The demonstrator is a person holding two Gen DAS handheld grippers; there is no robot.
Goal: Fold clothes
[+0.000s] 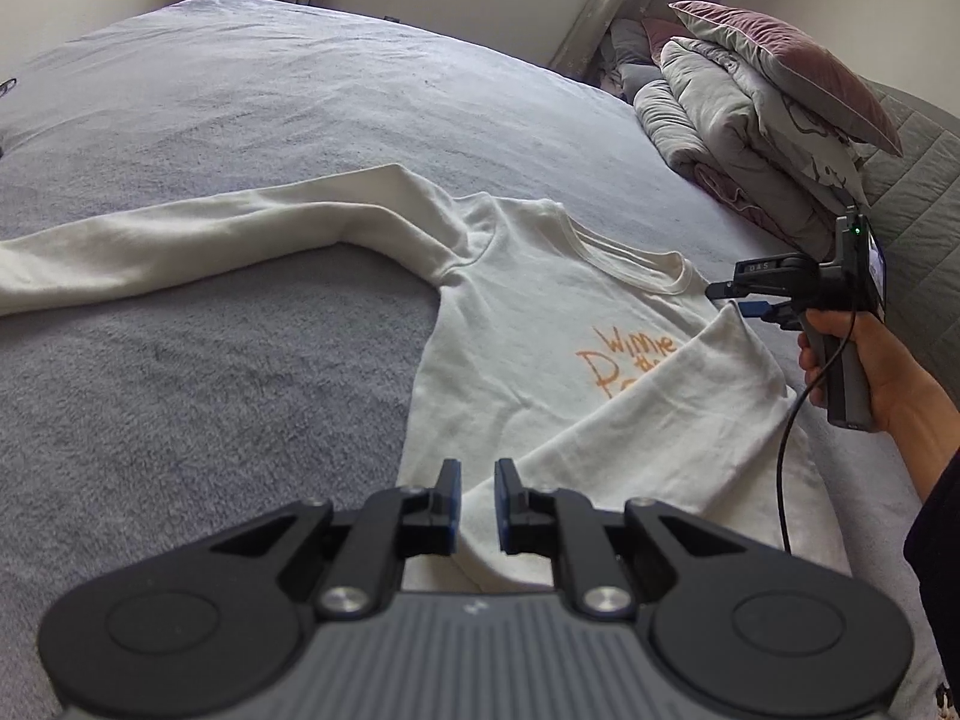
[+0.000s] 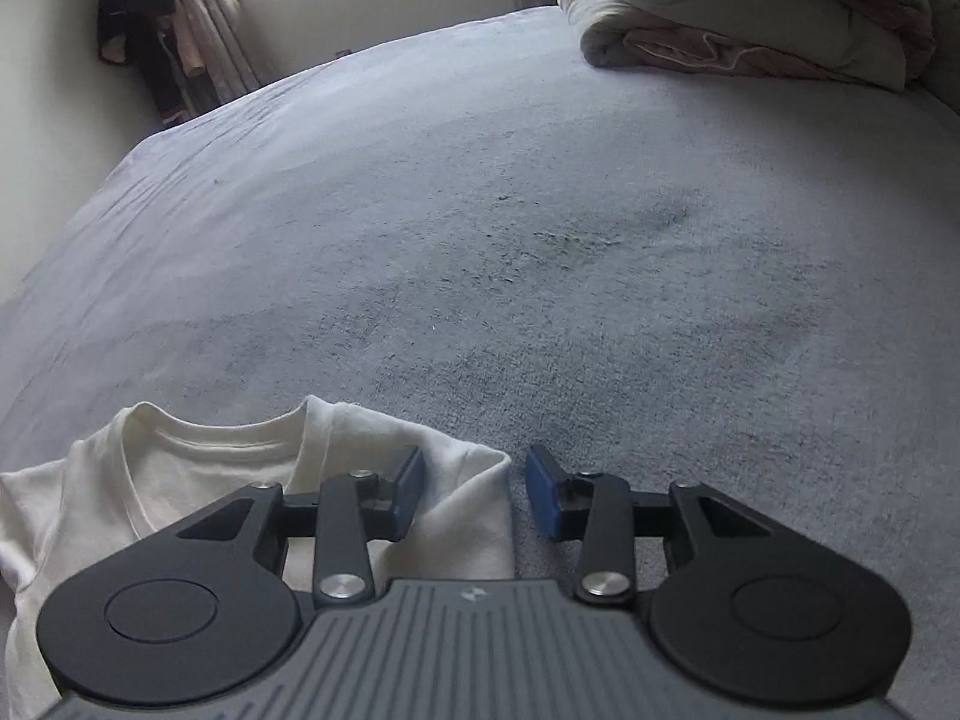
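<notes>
While folded sleeve hides shirt print, left gripper narrow, right gripper apart, both empty.

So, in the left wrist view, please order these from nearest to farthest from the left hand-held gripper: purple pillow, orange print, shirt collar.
From the left hand-held gripper:
1. Orange print, just ahead on the shirt's chest.
2. Shirt collar, beyond the print.
3. Purple pillow, far right, atop the bedding.
</notes>
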